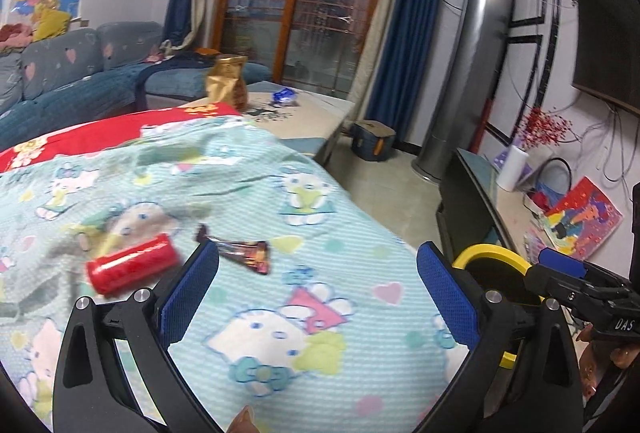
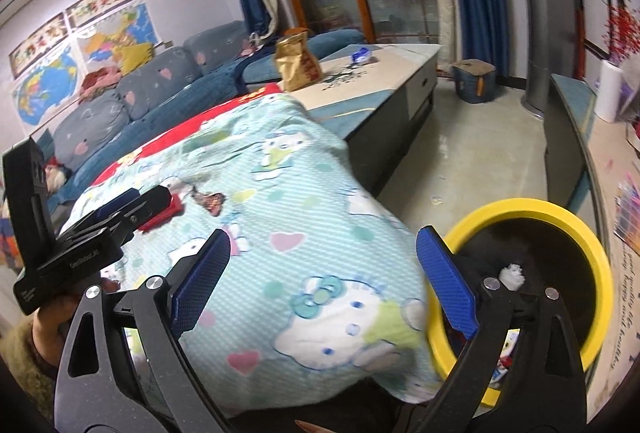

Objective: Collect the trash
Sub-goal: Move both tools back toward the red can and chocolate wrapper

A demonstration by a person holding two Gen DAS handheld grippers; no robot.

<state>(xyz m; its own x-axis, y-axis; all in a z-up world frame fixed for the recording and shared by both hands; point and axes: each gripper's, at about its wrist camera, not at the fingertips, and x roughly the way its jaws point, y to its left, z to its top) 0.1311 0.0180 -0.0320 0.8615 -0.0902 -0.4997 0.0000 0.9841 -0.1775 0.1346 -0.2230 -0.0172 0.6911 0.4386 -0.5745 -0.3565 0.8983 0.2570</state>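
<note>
Lying near the blanket's (image 1: 248,201) left side, red can (image 1: 132,263) on its side, long axis left-right; wrapper (image 1: 244,251) just beside. Both tools, left (image 1: 318,289) and right (image 2: 322,281), spread wide, empty.

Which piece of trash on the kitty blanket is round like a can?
The red can, lying on its side at the left. The other piece, the dark candy wrapper beside it, is flat and crinkly. The left gripper is open near both.

A cartoon-cat blanket (image 1: 256,193) carries a red can (image 1: 132,264) and a dark wrapper (image 1: 244,252), lying near each other.
</note>
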